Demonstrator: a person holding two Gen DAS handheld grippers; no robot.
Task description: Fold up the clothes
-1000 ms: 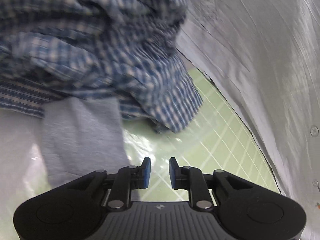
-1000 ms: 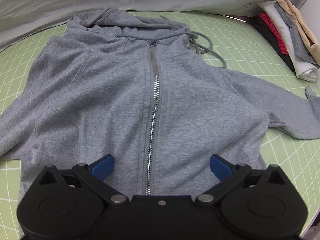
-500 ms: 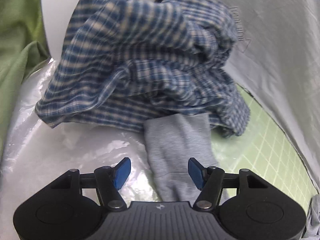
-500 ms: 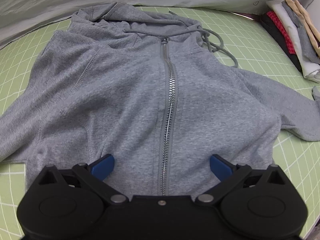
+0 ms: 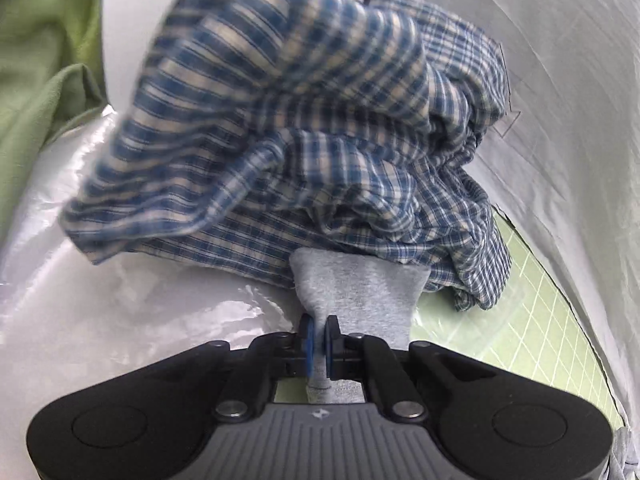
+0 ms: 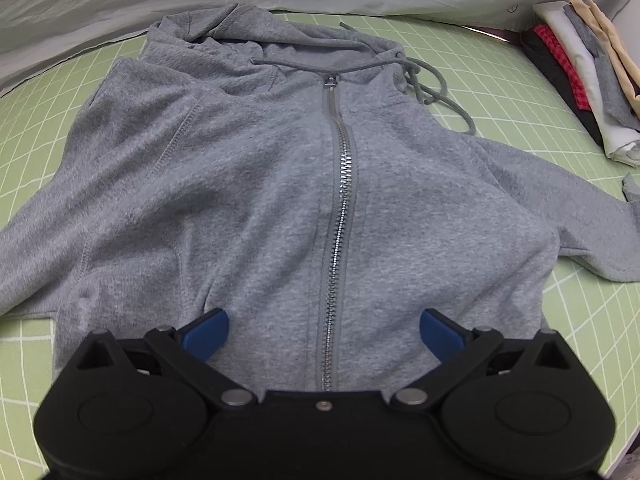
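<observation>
A grey zip hoodie point(image 6: 280, 184) lies face up on the green grid mat point(image 6: 520, 92), hood at the far side, zipper closed, sleeves spread to both sides. My right gripper point(image 6: 322, 334) is open and empty, just above the hoodie's hem with the zipper between its fingers. In the left wrist view my left gripper point(image 5: 319, 338) is shut on the end of the hoodie's grey sleeve point(image 5: 360, 292). The sleeve runs under a crumpled blue plaid shirt point(image 5: 300, 132).
A stack of folded clothes point(image 6: 576, 80) sits at the mat's far right. Shiny white plastic point(image 5: 140, 312) lies under the plaid shirt, a green cloth point(image 5: 36, 72) is at far left, and a white sheet point(image 5: 560, 100) rises on the right.
My left gripper has closed on the grey sleeve end; half a second ago it was open over it. The right gripper stayed open and shifted slightly relative to the hoodie.
</observation>
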